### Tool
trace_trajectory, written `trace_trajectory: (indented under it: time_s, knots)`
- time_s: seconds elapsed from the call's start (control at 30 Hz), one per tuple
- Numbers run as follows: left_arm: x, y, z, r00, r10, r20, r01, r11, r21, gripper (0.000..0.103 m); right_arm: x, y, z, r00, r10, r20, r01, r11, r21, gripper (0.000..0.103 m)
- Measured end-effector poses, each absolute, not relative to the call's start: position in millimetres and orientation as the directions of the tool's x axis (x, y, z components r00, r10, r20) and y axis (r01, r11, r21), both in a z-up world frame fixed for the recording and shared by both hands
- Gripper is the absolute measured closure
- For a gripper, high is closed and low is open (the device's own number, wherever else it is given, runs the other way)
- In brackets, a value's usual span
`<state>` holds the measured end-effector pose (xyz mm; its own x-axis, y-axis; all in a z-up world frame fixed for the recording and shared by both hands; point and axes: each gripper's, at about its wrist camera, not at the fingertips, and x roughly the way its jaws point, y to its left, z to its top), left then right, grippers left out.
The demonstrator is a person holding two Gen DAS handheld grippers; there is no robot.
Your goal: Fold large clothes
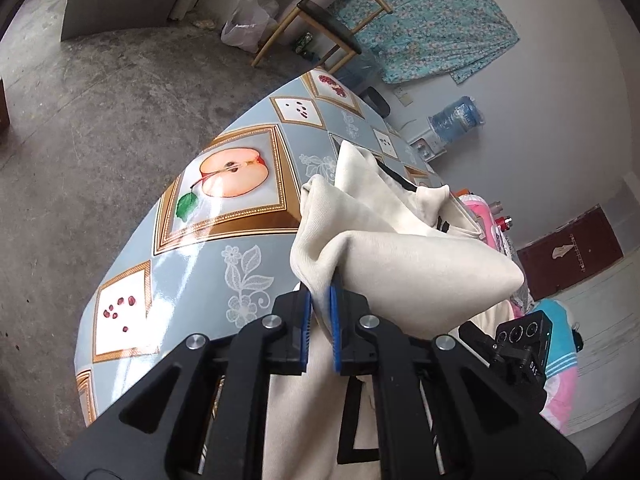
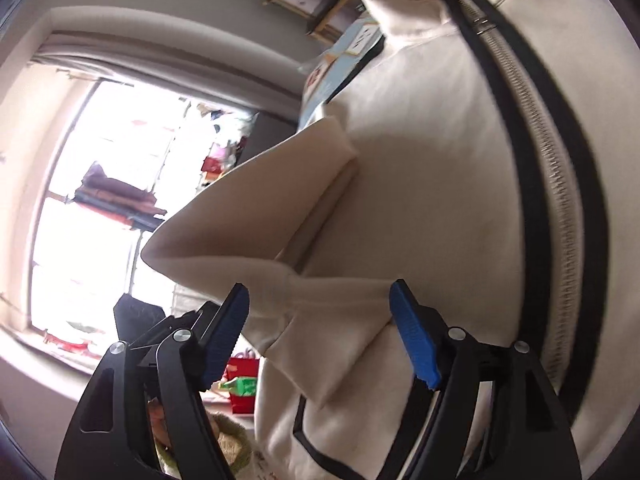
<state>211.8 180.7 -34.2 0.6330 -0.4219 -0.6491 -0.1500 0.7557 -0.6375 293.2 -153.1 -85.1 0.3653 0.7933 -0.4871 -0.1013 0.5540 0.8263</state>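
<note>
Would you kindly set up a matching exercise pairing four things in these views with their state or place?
1. left gripper
2. right gripper
3. cream jacket
4. wooden chair

a. on the floor beyond the table
b. jaws wide apart
c. zipper running down its front
d. pinching a fold of cloth

Pairs: 1-d, 2-b, 3-c, 4-a

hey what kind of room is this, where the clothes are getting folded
Probably a lived-in room at home, not a workshop. A table with a fruit-print cover, a wooden chair, a water dispenser bottle by the wall and a bare concrete floor suggest it.
</note>
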Motion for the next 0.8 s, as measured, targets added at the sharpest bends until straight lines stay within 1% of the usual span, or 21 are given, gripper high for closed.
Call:
trace_trajectory:
  time_s: [0.1,0.17,0.27,0.37,0.47,0.6,0.73,0.8]
  knots:
    - [204.9,177.1,-27.3,0.643,-0.389,-0.660,-0.131,0.793,-0.595,0.094,301.5,-149.2,-86.8,0.372,0.788,-0.490,-0.109,0.562,0.820,0.032]
    - [203.6,177.1,-28.9,0.634,-0.362,-0.684,-0.154,0.807,-0.570,0.093,307.3,-147.1,-86.4,0.387,0.782,-0.489,-0.124,0.569,0.813,0.032]
    - [199.8,181.6,-34.8,0.626,-0.311,-0.715,-0.205,0.819,-0.536,0.090,315.8,-144.3,-85.4,0.406,0.773,-0.488,-0.147,0.582,0.800,0.032]
    - [185.4,184.3,-32.6,0.633,-0.255,-0.731,-0.246,0.829,-0.503,0.090,331.6,-137.1,-86.9,0.423,0.757,-0.498,-0.165,0.605,0.779,0.032]
    - [163.8,183.1,-23.3,0.651,-0.185,-0.736,-0.259,0.858,-0.445,0.090,337.8,-125.6,-86.1,0.389,0.764,-0.514,-0.209,0.617,0.759,0.032]
    - [134.7,167.5,-10.7,0.657,-0.154,-0.738,-0.192,0.913,-0.361,0.089,324.6,-115.6,-85.3,0.287,0.798,-0.530,-0.288,0.600,0.747,0.032]
    - [124.9,130.5,-19.8,0.586,-0.171,-0.792,-0.085,0.959,-0.269,0.089,308.8,-116.8,-84.2,0.240,0.811,-0.533,-0.355,0.584,0.730,0.032]
    - [127.5,116.5,-29.4,0.554,-0.184,-0.812,-0.065,0.963,-0.262,0.089,307.4,-115.5,-82.8,0.243,0.803,-0.545,-0.361,0.596,0.717,0.032]
